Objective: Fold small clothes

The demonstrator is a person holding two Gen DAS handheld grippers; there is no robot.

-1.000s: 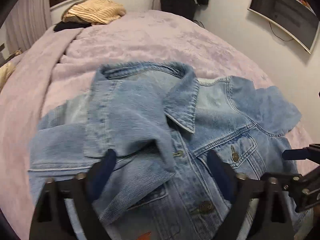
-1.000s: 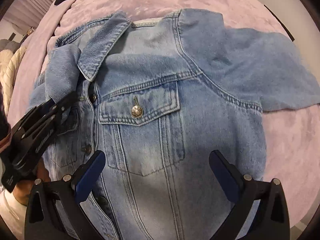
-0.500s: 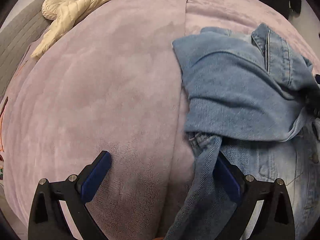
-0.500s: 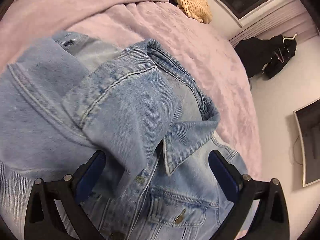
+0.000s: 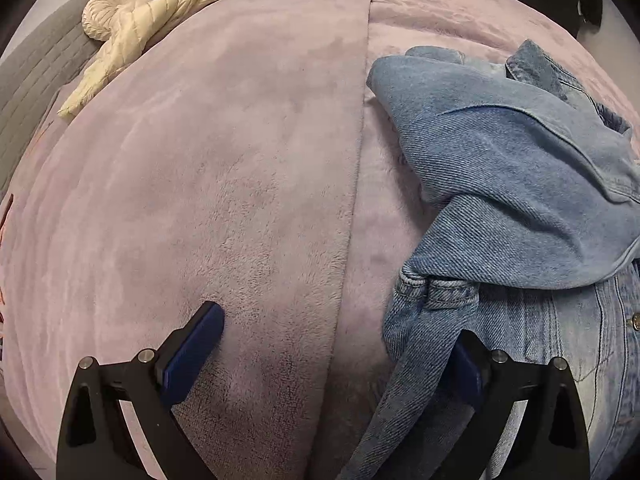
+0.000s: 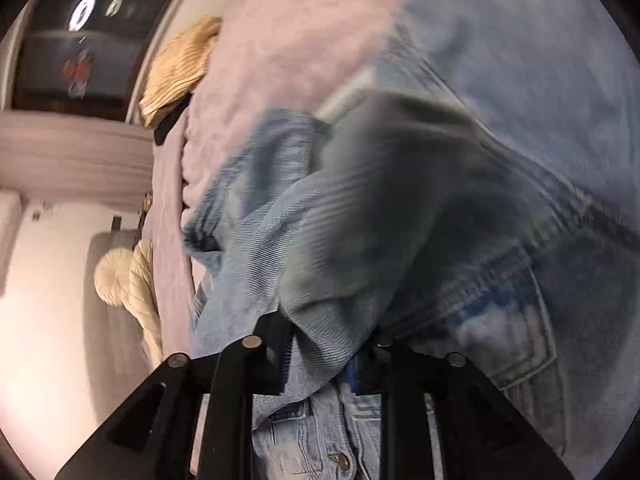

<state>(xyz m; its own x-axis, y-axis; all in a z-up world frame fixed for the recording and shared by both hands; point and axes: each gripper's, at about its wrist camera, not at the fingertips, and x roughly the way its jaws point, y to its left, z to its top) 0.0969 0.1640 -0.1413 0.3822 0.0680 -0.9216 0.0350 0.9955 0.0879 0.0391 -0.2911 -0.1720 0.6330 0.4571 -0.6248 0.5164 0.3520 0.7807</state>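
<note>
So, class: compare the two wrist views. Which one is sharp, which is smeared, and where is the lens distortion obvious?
Left wrist view: sharp, evenly lit; the purple blanket bulges like a dome from fisheye distortion. Right wrist view: heavy motion blur smears the denim jacket; the window shows lamp reflections.

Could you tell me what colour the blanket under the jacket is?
Pale mauve blanket, clearest in the left wrist view.
</note>
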